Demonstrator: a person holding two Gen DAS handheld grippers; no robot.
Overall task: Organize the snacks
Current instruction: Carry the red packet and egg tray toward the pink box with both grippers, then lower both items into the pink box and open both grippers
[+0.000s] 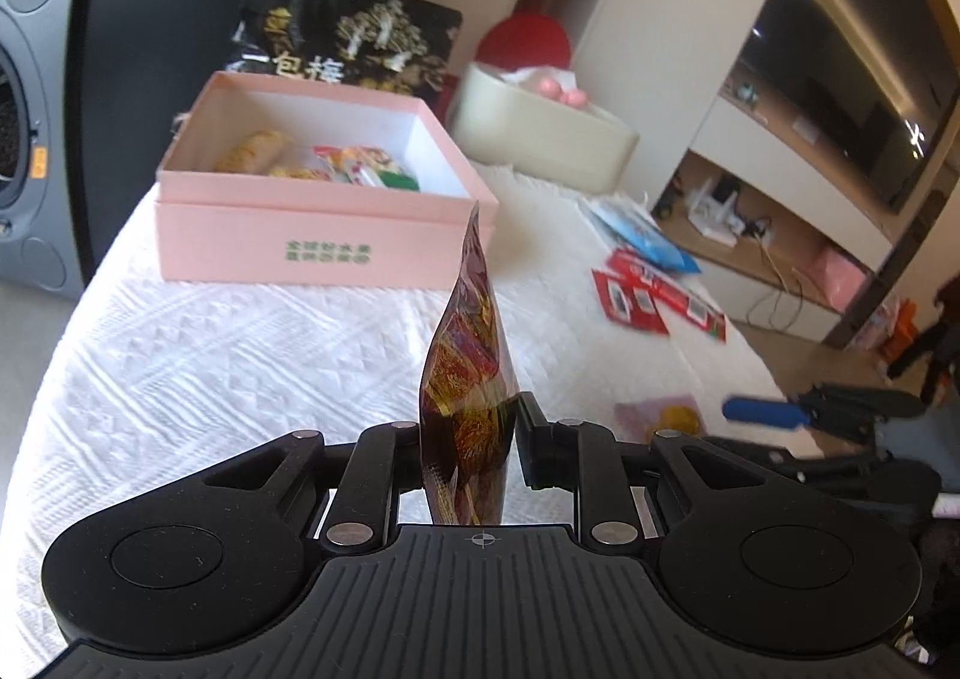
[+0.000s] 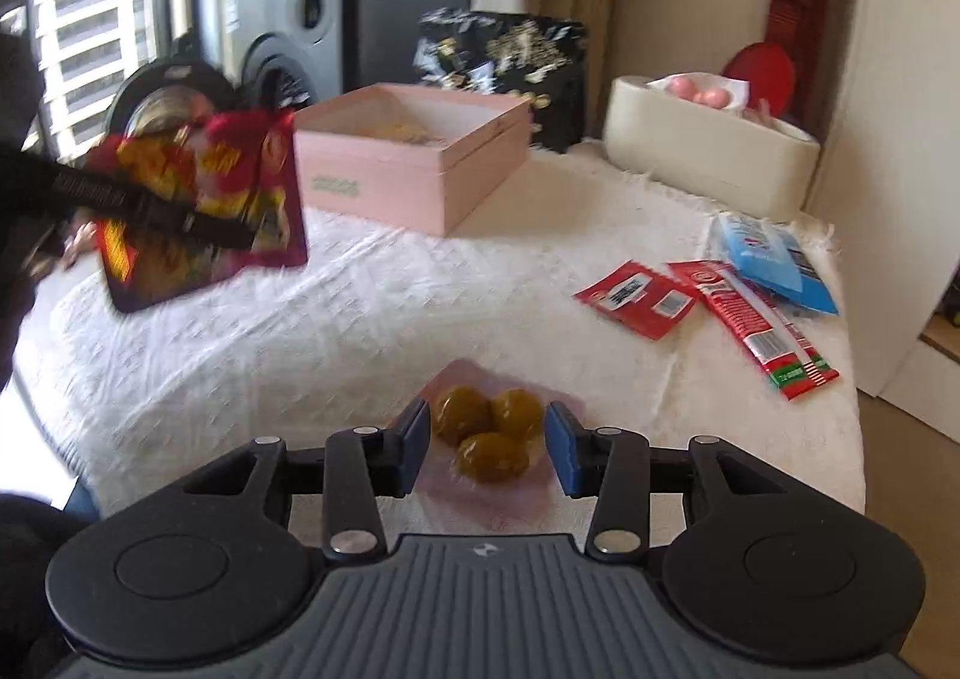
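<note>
Left gripper (image 1: 467,442) clenched on dark red snack bag (image 1: 468,379), centre frame. Right gripper (image 2: 487,442) released, astride clear packet of brown sweets (image 2: 486,433), pads apart from it.

Dark red-and-gold snack packet (image 1: 465,379): glossy foil, held on edge above the white cloth, apart from the box.

Pink box (image 1: 324,205): open, white inside, green print on its front wall; holds several small wrapped snacks, yellow, red and green.

Clear pouch of three brown-yellow round sweets (image 2: 486,433): lying flat at the near edge of the cloth.

Two red sachets (image 2: 636,298): flat, side by side, right of centre.

Long red stick packet (image 2: 756,331): flat, just beside the sachets.

Blue packet (image 2: 774,262): flat, partly overlapping the stick packet's far end.
</note>
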